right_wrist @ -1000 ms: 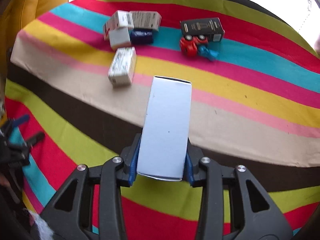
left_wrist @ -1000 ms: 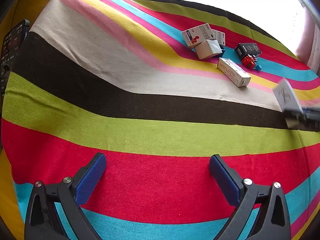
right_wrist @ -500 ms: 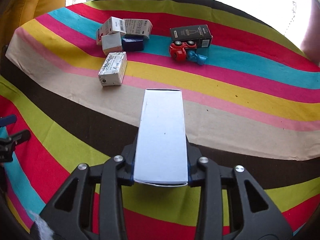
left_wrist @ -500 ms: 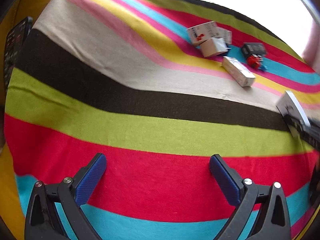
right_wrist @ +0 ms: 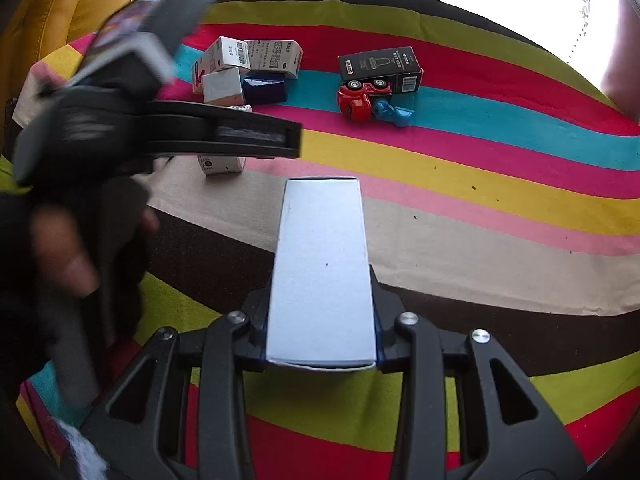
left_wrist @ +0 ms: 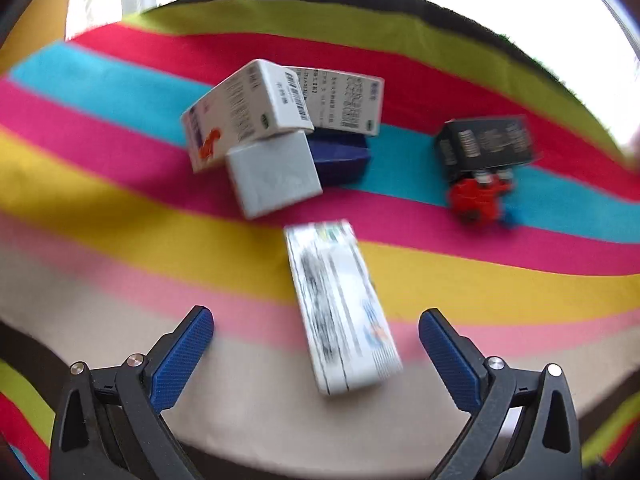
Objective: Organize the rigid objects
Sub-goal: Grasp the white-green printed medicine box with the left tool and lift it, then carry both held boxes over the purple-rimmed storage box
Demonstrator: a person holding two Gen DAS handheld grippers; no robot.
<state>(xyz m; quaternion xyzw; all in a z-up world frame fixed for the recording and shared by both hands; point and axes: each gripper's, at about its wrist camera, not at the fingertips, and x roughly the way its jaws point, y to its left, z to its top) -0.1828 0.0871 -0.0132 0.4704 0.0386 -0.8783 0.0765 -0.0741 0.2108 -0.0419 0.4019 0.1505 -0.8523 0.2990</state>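
My left gripper is open just above the striped cloth. A long white printed box lies between its blue pads, touching neither. Beyond it is a pile: a white box with red print, a plain white box, a dark blue box and a printed white box. To the right are a black box and a red toy car. My right gripper is shut on a tall plain white box, held off the cloth.
In the right wrist view the left gripper's blurred black body and a gloved hand fill the left side and cover part of the long box. A yellow leather seat stands beyond the striped cloth. A small blue toy lies by the car.
My left gripper has swept across the cloth to the pile, and the long printed box now lies between its open jaws. My right gripper has stayed put with its white box.
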